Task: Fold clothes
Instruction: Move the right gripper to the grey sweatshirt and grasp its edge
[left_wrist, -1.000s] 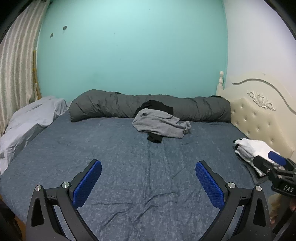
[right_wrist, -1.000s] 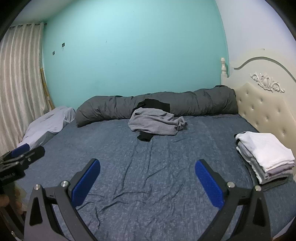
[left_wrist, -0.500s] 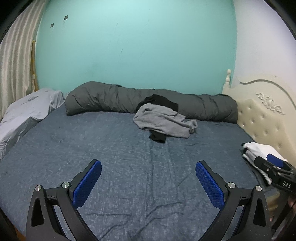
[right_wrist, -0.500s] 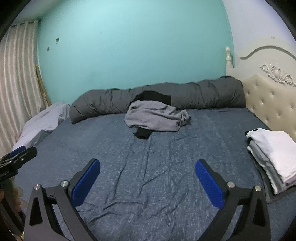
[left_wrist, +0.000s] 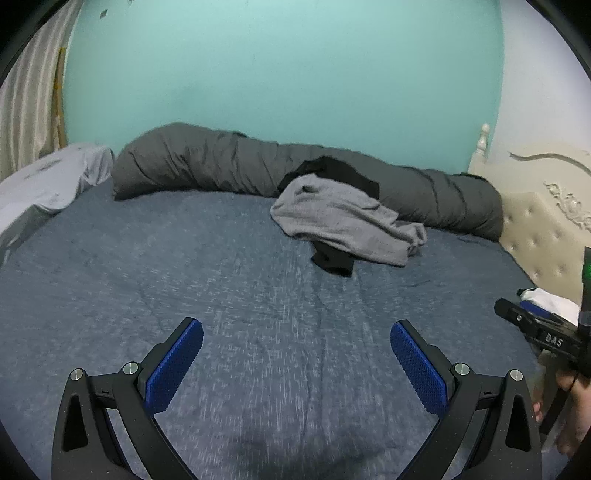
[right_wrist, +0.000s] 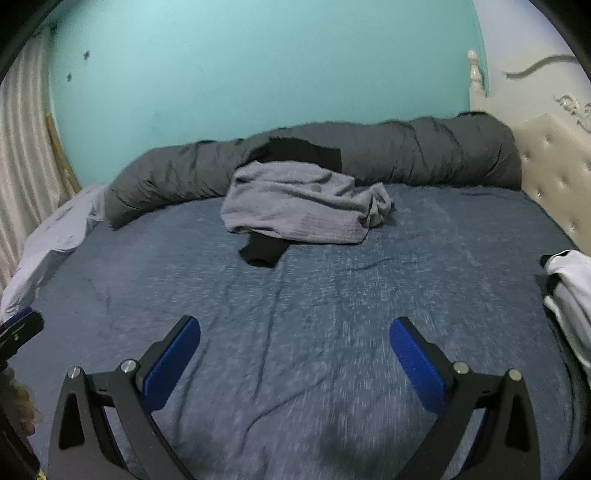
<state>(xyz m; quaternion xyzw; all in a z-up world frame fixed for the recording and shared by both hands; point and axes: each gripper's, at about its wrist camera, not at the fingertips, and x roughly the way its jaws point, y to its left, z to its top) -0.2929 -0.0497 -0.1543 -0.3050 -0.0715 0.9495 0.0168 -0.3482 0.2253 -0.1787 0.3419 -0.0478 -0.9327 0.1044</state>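
Item: crumpled grey shirt (right_wrist: 295, 214) over black garment (right_wrist: 263, 253), soft, light; I'd pinch a hem; left gripper (left_wrist: 295, 363) and right gripper (right_wrist: 295, 363) both wide, empty.

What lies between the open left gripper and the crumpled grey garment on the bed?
Only bare, wrinkled blue sheet between the left gripper and the grey garment; the left wrist view shows it plainly.

Each gripper, the left gripper (left_wrist: 296, 341) and the right gripper (right_wrist: 294, 339), is built from black angular arms, and its fingers (left_wrist: 173, 363) are faced with blue textured pads. Silver screws (left_wrist: 130, 367) are set at the joints. White lettering "DAS" is printed on the right gripper's side.
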